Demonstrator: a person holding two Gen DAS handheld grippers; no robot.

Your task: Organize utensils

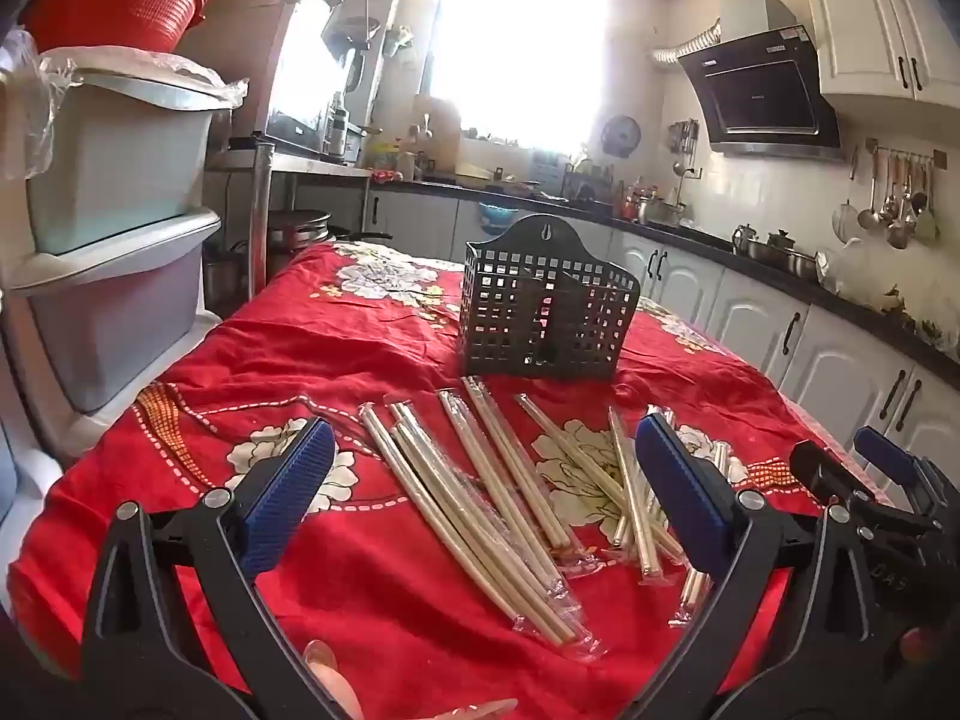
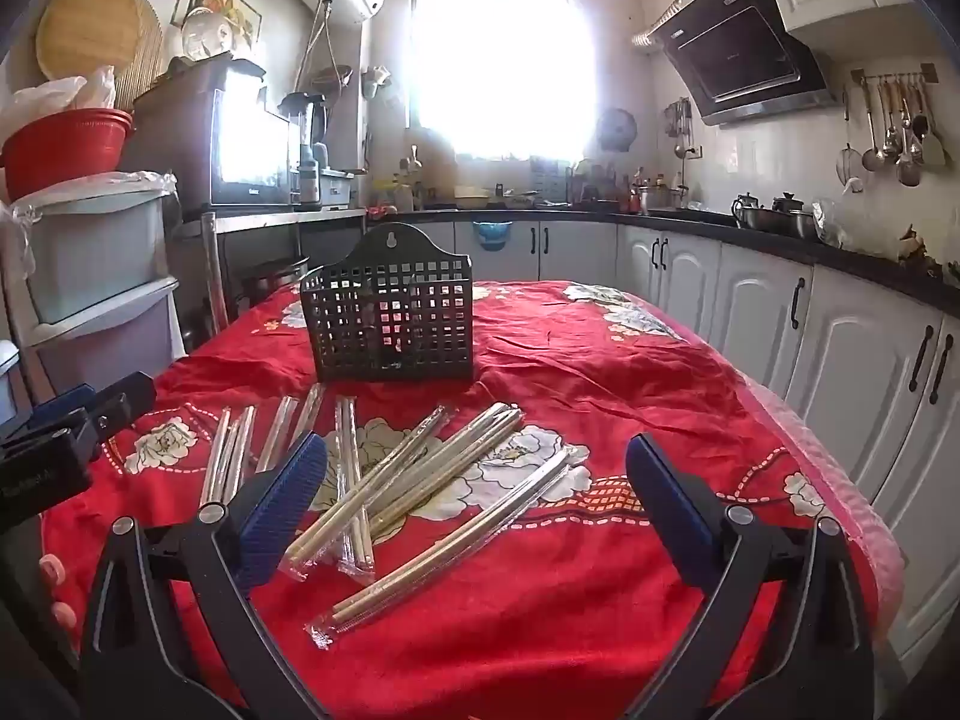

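Several pairs of pale chopsticks in clear wrappers lie scattered on the red flowered tablecloth; they also show in the right wrist view. A black perforated utensil basket stands upright behind them, also seen in the right wrist view. My left gripper is open and empty, hovering just above the near chopsticks. My right gripper is open and empty over the right-hand chopsticks; it also shows at the right edge of the left wrist view.
Stacked plastic drawers with a red basket on top stand left of the table. White cabinets and a dark counter with pots run along the right. The table's right edge is close to the cabinets.
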